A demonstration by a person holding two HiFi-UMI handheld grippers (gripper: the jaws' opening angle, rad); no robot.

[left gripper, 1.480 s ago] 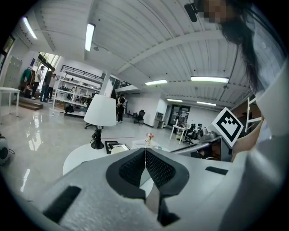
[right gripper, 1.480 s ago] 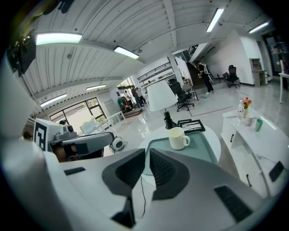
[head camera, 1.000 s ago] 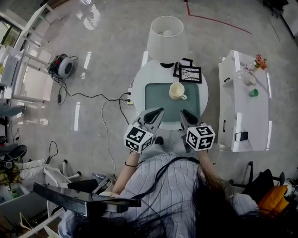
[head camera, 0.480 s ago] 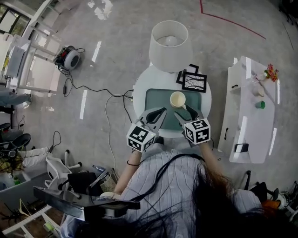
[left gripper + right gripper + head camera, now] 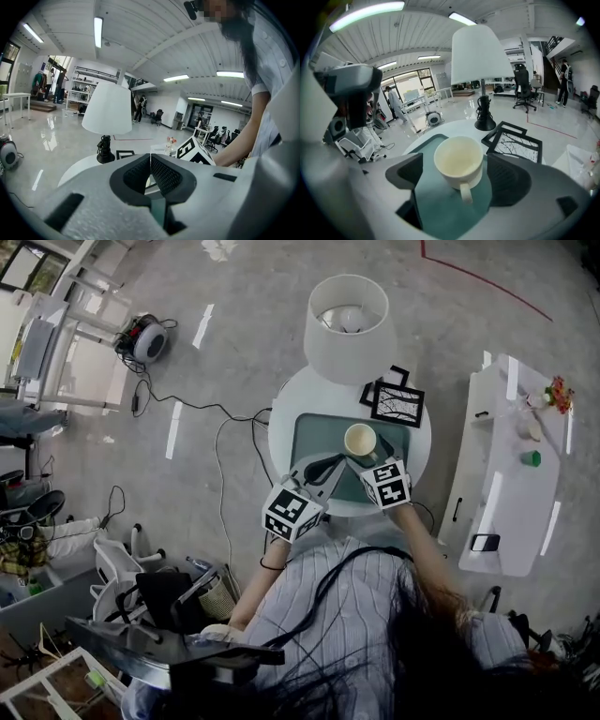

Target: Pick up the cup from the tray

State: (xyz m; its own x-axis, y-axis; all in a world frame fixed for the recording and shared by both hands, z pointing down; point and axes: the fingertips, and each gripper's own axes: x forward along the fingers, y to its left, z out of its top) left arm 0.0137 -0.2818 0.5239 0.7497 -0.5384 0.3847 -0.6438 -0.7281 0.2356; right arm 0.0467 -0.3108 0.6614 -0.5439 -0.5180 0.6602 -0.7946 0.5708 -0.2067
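A cream cup [image 5: 360, 440] [image 5: 458, 161] stands upright on the teal tray [image 5: 309, 432] [image 5: 440, 206], its handle pointing back at my right gripper. My right gripper [image 5: 365, 458] [image 5: 458, 177] straddles the cup. Its jaws are opening, one on either side of the cup, and both pads stand clear of its wall. My left gripper [image 5: 323, 466] [image 5: 150, 159] hovers over the tray's near left part, shut with nothing between its pads. The tray lies on a round white table [image 5: 286, 413].
A white-shaded lamp [image 5: 345, 315] [image 5: 482, 56] stands at the table's far edge. Two black picture frames [image 5: 394, 401] [image 5: 513, 143] lie right of it, just behind the cup. A white cabinet [image 5: 511, 465] stands to the right. Cables [image 5: 220, 427] trail on the floor to the left.
My right gripper has moved forward over the tray to the cup and its jaws have spread from shut to wide. The left gripper stays shut, nearly in place.
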